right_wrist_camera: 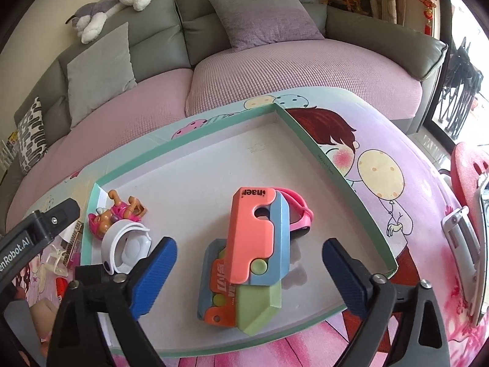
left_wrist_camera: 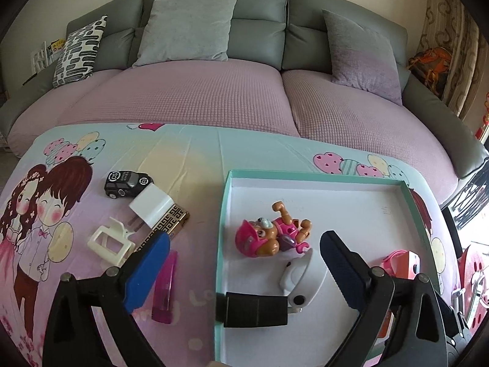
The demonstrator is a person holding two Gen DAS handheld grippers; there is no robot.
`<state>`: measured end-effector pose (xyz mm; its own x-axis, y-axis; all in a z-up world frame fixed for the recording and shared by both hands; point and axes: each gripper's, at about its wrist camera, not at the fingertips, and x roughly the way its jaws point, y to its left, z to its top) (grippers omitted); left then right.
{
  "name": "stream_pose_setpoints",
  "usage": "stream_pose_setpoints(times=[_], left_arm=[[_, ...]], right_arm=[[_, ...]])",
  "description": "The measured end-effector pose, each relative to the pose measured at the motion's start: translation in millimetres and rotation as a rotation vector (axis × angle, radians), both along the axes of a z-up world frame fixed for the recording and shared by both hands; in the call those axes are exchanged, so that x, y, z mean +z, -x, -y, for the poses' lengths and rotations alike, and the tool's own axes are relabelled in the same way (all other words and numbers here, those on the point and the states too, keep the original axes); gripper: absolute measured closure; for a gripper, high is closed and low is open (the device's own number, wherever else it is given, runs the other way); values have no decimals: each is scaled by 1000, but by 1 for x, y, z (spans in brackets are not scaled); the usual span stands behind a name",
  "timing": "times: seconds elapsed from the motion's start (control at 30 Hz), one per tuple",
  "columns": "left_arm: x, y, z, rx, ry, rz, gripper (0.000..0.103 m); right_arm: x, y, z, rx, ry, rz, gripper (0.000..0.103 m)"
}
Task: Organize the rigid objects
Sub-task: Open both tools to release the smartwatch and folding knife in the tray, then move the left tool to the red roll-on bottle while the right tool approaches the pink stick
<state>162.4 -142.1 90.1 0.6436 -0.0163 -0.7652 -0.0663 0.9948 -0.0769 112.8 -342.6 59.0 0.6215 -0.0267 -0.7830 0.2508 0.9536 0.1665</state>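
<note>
Here, left of tray: toy car, white charger, clip, all light, stiff; best pinched across flat sides. Left gripper and right gripper both spread wide, holding nothing.

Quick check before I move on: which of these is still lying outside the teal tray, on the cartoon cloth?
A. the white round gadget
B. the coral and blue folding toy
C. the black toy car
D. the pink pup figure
C. The black toy car sits on the cloth left of the teal tray, next to the white charger, while the pup figure, the white round gadget and the coral folding toy all lie inside the tray.
</note>
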Motion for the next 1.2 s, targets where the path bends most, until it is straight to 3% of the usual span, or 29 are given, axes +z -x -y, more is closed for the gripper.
stream_pose_setpoints(times=[0.63, 0.77, 0.93, 1.2], left_arm=[[3, 13, -14, 23, -48, 22, 4], [5, 16, -35, 81, -58, 22, 4], [7, 26, -69, 165, -89, 26, 4], [1, 40, -119, 278, -51, 9, 4]], right_arm=[[12, 1, -15, 48, 1, 43, 0], [24, 0, -32, 113, -50, 95, 0], [27, -4, -64, 197, -47, 90, 0], [27, -7, -96, 262, -91, 90, 0]])
